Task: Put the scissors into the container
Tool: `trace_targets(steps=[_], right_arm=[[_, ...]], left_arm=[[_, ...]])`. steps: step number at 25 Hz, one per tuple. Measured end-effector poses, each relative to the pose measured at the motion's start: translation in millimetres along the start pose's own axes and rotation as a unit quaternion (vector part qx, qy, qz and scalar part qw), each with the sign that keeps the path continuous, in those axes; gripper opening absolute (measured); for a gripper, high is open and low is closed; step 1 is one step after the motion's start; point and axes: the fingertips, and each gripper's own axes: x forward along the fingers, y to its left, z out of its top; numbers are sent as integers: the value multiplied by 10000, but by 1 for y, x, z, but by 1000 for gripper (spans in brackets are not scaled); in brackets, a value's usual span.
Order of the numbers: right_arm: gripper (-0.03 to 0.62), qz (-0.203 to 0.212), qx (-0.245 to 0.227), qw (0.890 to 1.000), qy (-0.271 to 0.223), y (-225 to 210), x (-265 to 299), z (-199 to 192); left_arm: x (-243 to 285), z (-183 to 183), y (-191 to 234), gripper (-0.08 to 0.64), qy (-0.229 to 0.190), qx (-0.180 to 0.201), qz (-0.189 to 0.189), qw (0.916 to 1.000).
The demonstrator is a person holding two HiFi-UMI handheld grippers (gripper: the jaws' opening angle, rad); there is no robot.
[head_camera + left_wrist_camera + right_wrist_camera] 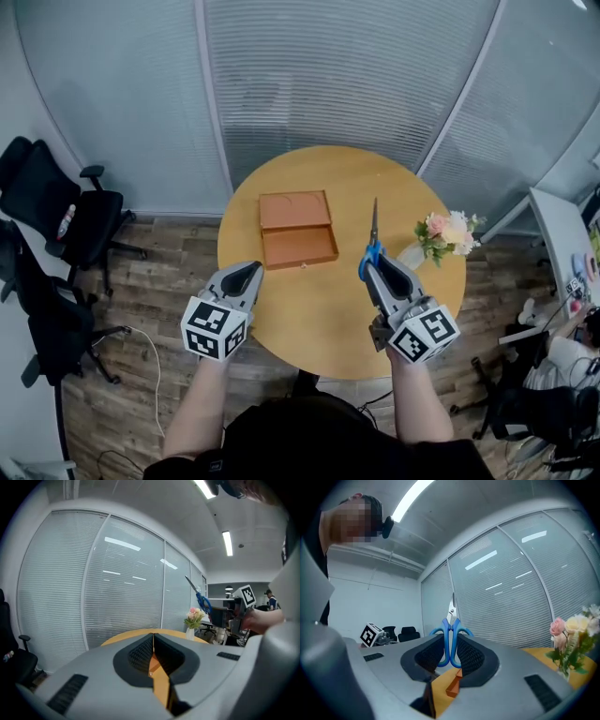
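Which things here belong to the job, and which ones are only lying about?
For the job:
- blue-handled scissors, clamped in the right gripper
- open orange-brown container on the round wooden table

Lying about:
- vase of pink flowers
- black office chairs
- left gripper, shut and empty

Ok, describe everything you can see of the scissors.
The scissors have blue loop handles, seemingly plastic, and slim silver metal blades closed together, with a pivot screw showing. The right gripper is clamped on the handles, both loops pressed between its jaws; nothing else touches them. They are held in the air over the round wooden table, blades pointing up and away from the person, right of the brown container in the head view.
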Motion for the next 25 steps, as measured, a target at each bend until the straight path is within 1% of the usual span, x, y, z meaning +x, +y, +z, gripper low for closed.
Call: trace_targets(steps=[4, 8, 12, 18, 22, 25], right_arm=[[100, 195, 100, 9997, 47, -38, 24, -2], [100, 308, 139, 9992, 196, -61, 45, -11], [100, 345, 132, 9986, 382, -69, 70, -24], [100, 288, 26, 9970, 723, -78, 109, -46], [100, 270, -58, 9944, 1017, -79, 133, -67], [100, 334, -115, 9909, 1299, -79, 150, -90]], left_arm=[[34, 17, 5, 15, 19, 100, 117, 9999], [56, 21, 12, 15, 76, 94, 172, 9998], [69, 19, 27, 15, 118, 42, 159, 9998], [91, 12, 50, 15, 152, -83, -48, 9998], [99, 2, 64, 15, 219, -157, -126, 9996], [105, -9, 70, 15, 278, -240, -191, 9991]])
